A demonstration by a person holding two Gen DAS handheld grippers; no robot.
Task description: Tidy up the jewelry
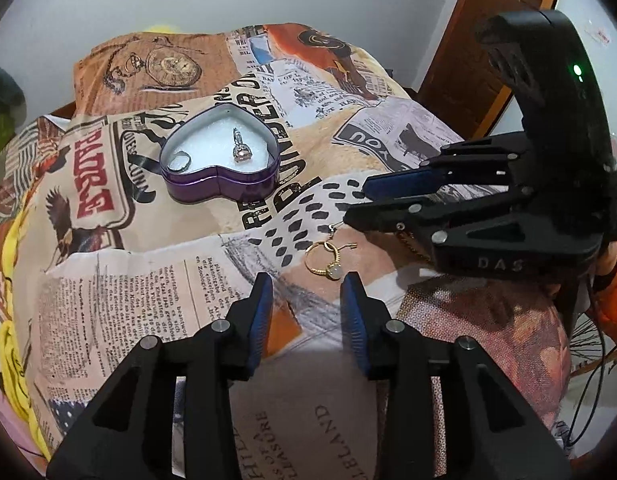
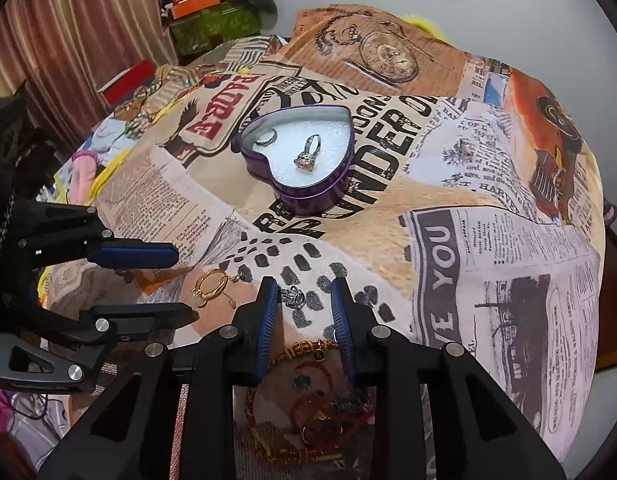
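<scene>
A purple heart-shaped tin (image 1: 220,186) (image 2: 308,200) stands open on the printed cloth. It holds a silver ring with a pink stone (image 1: 242,148) (image 2: 306,154) and a plain ring (image 1: 180,160) (image 2: 268,136). A gold ring with a pale stone (image 1: 324,262) (image 2: 210,284) lies on the cloth just ahead of my left gripper (image 1: 307,284) (image 2: 184,284), which is open around nothing. My right gripper (image 2: 304,288) (image 1: 358,202) is open, and a small silver charm (image 2: 294,296) lies on the cloth between its tips, untouched by the pads.
A tangle of chains and bracelets (image 2: 308,400) lies under my right gripper. The newspaper-print cloth (image 1: 148,300) drapes over a rounded surface that falls away on all sides. A wooden door (image 1: 468,40) stands at the right, and a curtain and boxes (image 2: 196,12) at the far left.
</scene>
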